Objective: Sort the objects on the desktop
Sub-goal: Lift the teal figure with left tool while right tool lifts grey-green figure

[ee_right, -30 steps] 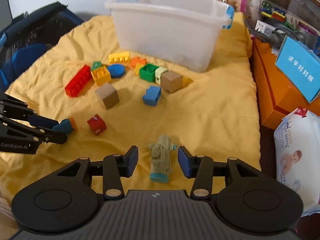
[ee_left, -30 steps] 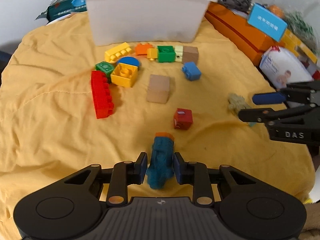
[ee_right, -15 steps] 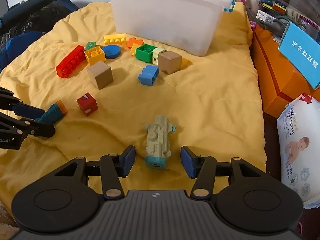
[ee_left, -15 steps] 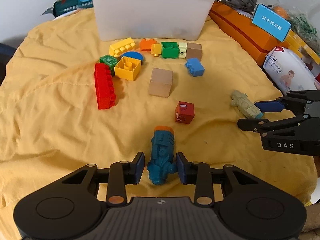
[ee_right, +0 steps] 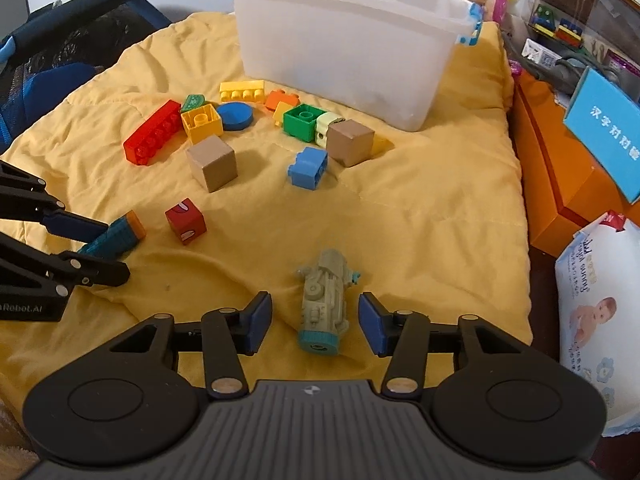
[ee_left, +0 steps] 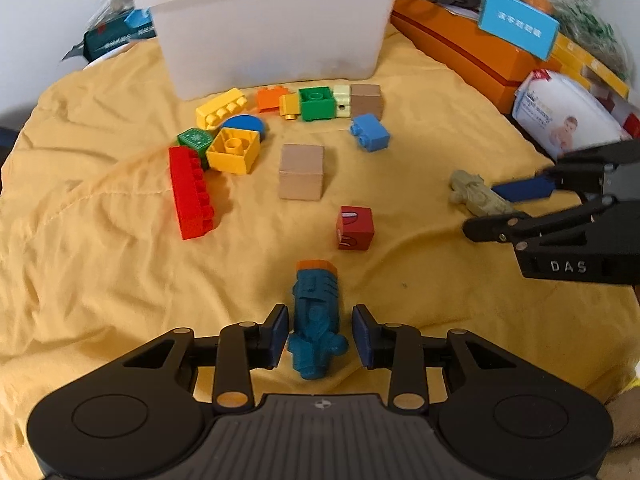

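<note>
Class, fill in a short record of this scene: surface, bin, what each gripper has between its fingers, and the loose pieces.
surface: yellow cloth
bin: white, at the back
left gripper: open, around the teal toy
right gripper: open, around the grey-green toy
loose pieces: red brick, wooden cube, red cube, blue brick

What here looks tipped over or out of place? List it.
Two toy figures lie on their sides on the yellow cloth: the teal one between the open left gripper, the grey-green one between the open right gripper. Bricks are scattered outside the white bin.
</note>
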{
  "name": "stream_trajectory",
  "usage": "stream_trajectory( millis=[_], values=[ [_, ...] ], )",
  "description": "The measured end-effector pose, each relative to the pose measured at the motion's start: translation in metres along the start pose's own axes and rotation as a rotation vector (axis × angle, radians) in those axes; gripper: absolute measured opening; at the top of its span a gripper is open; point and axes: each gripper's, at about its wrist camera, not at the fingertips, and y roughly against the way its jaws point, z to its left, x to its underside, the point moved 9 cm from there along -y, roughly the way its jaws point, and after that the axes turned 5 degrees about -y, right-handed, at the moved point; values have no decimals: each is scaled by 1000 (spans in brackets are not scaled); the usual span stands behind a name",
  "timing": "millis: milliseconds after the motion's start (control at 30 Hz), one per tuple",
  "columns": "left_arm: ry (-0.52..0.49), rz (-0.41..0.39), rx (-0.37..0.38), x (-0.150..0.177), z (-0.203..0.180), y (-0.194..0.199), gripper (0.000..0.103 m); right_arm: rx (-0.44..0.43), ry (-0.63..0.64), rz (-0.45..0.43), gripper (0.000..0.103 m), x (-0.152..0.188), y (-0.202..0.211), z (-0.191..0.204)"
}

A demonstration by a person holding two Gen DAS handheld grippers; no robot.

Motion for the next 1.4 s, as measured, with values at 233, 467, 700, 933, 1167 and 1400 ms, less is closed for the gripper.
stream_trajectory(
  millis=[233, 467, 700, 933, 1167, 1400],
  values=[
    [3, -7, 23, 0, 0, 1, 34, -17, -52, 25, 42, 2, -4, -4],
    [-14, -40, 20, -4, -2, 9, 31, -29, -60, 18, 31, 2, -4, -2],
    [0, -86, 34, -23, 0, 27, 21, -32, -36, 10, 31, -4, 2, 3],
    [24, -29, 40, -13, 6, 18, 20, -38, -39, 43, 31, 1, -4, 3],
    [-14, -8, 70, -4, -2, 27, 43, -31, -23, 44, 32, 4, -4, 5],
    [-36, 77, 43, 16, -6, 11, 45, -26, -13, 43, 33, 4, -3, 4]
  ],
)
